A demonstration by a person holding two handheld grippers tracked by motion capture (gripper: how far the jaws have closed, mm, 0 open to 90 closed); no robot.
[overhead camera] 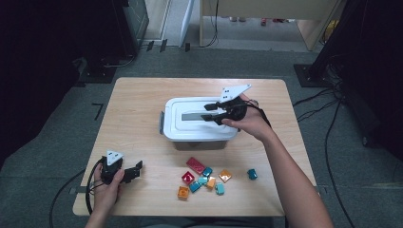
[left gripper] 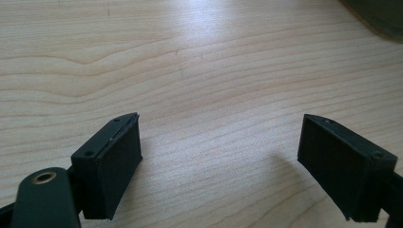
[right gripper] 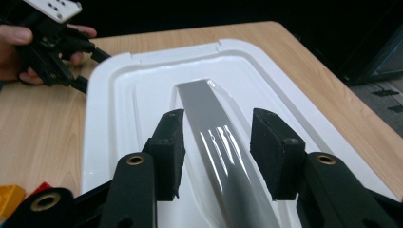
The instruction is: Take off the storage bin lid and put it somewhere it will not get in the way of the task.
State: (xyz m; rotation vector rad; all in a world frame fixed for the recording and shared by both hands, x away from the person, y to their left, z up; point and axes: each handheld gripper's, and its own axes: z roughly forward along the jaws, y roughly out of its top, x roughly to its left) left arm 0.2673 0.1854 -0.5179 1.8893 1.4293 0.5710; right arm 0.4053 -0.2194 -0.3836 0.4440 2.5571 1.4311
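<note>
One worktop (overhead camera: 142, 109) carries everything. At its middle sits a white box (overhead camera: 199, 137), lid (right gripper: 142, 85) shut, so its contents can't be told. The right claw (right gripper: 217, 152) straddles the grey handle (right gripper: 214, 128) on the lid, pads half-spread, not yet pinching it; I'd guess to lift the lid. Loose coloured blocks (overhead camera: 205, 179) lie nearer the front edge. The left claw (left gripper: 221, 161) rests spread and empty, waiting.

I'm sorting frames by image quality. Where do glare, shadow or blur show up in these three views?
Right gripper view: bright streaks of glare on the grey handle of the white lid, between the right tool's pads. Left gripper view: a washed-out patch on the wooden table up top, soft shadows beside the left tool's open jaws. High view: dark surroundings, toy blocks slightly soft.
</note>
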